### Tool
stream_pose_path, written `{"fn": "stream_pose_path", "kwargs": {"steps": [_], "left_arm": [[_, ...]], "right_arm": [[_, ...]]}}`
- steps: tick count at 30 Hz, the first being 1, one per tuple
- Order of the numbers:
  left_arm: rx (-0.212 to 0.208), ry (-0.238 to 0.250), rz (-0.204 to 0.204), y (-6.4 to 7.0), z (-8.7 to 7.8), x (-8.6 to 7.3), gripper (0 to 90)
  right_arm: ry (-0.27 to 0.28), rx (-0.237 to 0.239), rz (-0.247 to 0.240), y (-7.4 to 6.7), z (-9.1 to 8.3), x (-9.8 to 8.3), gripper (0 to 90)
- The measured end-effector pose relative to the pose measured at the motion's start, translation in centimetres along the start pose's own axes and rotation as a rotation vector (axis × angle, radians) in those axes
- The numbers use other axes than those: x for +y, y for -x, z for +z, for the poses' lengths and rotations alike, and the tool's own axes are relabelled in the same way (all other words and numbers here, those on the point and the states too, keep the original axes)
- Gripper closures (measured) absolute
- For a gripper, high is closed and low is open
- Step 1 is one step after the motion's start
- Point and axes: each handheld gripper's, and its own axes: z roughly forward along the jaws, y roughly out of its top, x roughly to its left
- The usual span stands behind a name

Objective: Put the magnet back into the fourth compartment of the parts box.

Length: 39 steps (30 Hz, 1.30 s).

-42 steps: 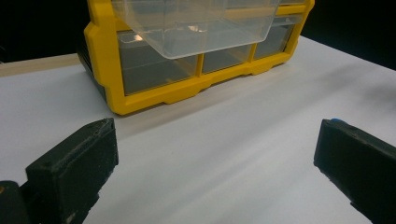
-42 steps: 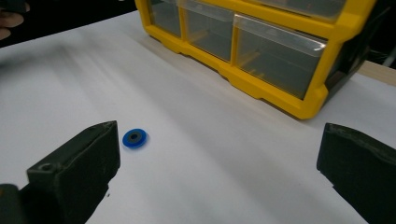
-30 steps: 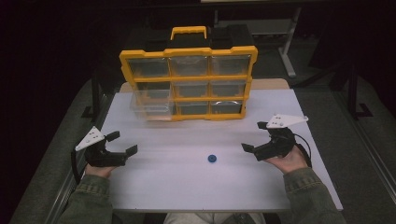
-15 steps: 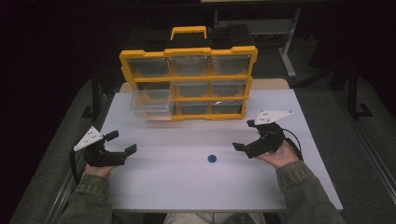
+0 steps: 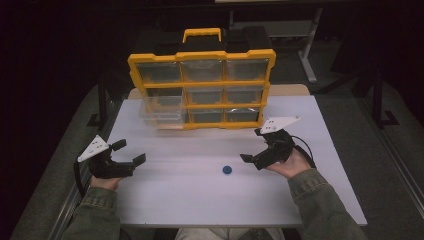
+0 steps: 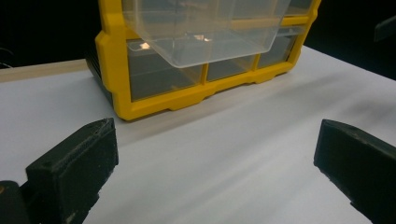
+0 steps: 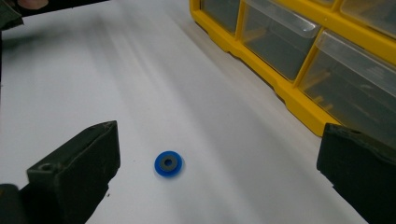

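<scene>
A small blue ring [image 5: 227, 170] lies flat on the white bench [image 5: 200, 200], near its middle and well in front of the yellow organizer [image 5: 200, 90] that stands upright at the far side. The right claw [image 5: 252, 147] is released, its 2 black jaws spread wide and holding nothing; in the high view it hangs just to the right of the blue ring, close but apart from it, with the near jaw tip pointing toward it. In the right gripper view the blue ring [image 7: 168, 164] sits on the bench ahead of the claw, in the gap between the 2 jaws and nearer the left one, touching neither; its dark centre hole faces up. The yellow organizer [image 7: 289, 93] runs along the upper right of that view, its clear drawers shut. The left claw [image 5: 131, 152] is also released, jaws wide apart and empty, low over the left part of the bench, well apart from the blue ring. In the left gripper view a clear drawer [image 6: 205, 28] juts out of the yellow organizer [image 6: 112, 60] above the bench, and bare white surface lies between the 2 jaws.
</scene>
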Motion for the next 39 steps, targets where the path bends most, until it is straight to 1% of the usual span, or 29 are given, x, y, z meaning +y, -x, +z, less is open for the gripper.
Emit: {"fn": "stream_pose_path", "kwargs": {"steps": [2, 8, 11, 15, 23, 35, 39], "left_arm": [[0.002, 0.006, -0.004, -0.1, -0.1, 0.0, 0.0], [0.004, 0.007, -0.004, 0.0, 0.0, 0.0, 0.0], [0.002, 0.004, -0.003, 0.0, 0.0, 0.0, 0.0], [0.002, 0.002, -0.003, 0.0, 0.0, 0.0, 0.0], [0.002, 0.003, -0.005, -0.1, -0.1, 0.0, 0.0], [-0.002, 0.0, -0.003, 0.0, 0.0, 0.0, 0.0], [-0.003, -0.001, -0.002, -0.1, 0.1, 0.0, 0.0]], "right_arm": [[-0.009, 0.001, 0.002, 0.0, 0.2, 0.0, 0.0], [-0.014, 0.017, 0.001, 0.0, 0.5, 0.0, 0.0], [-0.031, 0.024, -0.006, -0.1, 0.9, 0.1, 0.0], [-0.036, 0.029, -0.012, -0.1, 1.1, 0.3, 0.0], [-0.073, 0.051, -0.024, -0.3, 2.3, 0.8, 0.0], [-0.105, 0.078, -0.039, -0.5, 3.7, 1.0, 0.0], [-0.105, 0.083, -0.04, -0.6, 4.0, 1.1, 0.0]]}}
